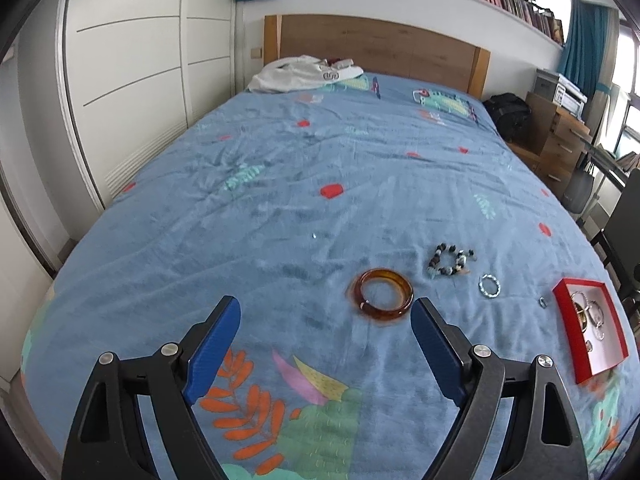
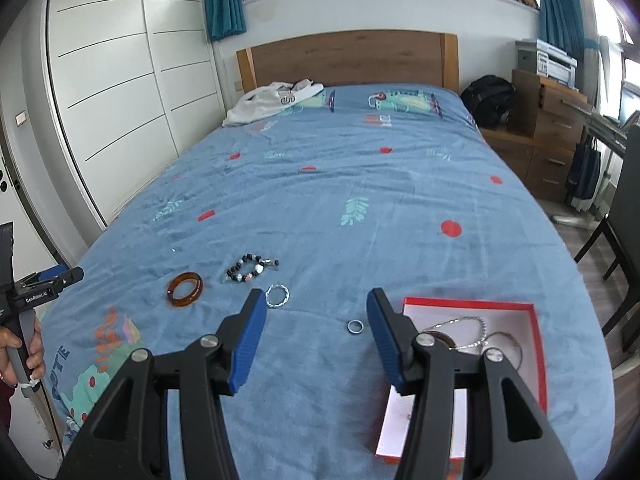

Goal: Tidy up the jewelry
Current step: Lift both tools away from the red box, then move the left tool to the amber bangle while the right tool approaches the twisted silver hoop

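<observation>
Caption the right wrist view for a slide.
Open right gripper above a small ring, red box beside it, on the blue bedspread.

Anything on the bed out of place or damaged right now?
No visible damage. Four pieces lie loose on the blue bedspread outside the red box: amber bangle, beaded bracelet, twisted silver ring, small ring.

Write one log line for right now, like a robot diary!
left gripper: open, empty | right gripper: open, empty | amber bangle, bead bracelet, small ring: on bed | red box: holds chains
</observation>
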`<state>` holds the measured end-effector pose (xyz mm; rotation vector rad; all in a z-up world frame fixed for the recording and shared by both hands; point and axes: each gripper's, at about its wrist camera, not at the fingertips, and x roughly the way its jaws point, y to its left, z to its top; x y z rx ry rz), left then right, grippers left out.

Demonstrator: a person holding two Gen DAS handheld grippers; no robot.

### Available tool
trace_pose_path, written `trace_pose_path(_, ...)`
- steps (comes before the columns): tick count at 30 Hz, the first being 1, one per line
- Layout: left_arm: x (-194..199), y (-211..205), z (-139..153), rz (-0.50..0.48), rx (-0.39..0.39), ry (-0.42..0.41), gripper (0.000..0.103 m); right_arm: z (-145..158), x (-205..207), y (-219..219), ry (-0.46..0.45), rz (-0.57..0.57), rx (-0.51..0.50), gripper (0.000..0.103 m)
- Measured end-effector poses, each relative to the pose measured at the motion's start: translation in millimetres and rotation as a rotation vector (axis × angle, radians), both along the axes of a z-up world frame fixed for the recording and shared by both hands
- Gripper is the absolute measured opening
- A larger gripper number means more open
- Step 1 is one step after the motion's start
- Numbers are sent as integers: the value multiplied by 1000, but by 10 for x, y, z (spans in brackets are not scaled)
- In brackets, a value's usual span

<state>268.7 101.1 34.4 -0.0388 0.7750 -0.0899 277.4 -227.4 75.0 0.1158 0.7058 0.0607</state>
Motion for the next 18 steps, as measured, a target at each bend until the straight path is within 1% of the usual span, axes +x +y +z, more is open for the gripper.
trace_pose_path(9,195,-162,-350,-35,-4,56,87,-379,201,16,64,-3,22,51)
trace_pose_path(18,355,-229,-581,-50,-15,90,87,-671,332,43,115,-4,45,51)
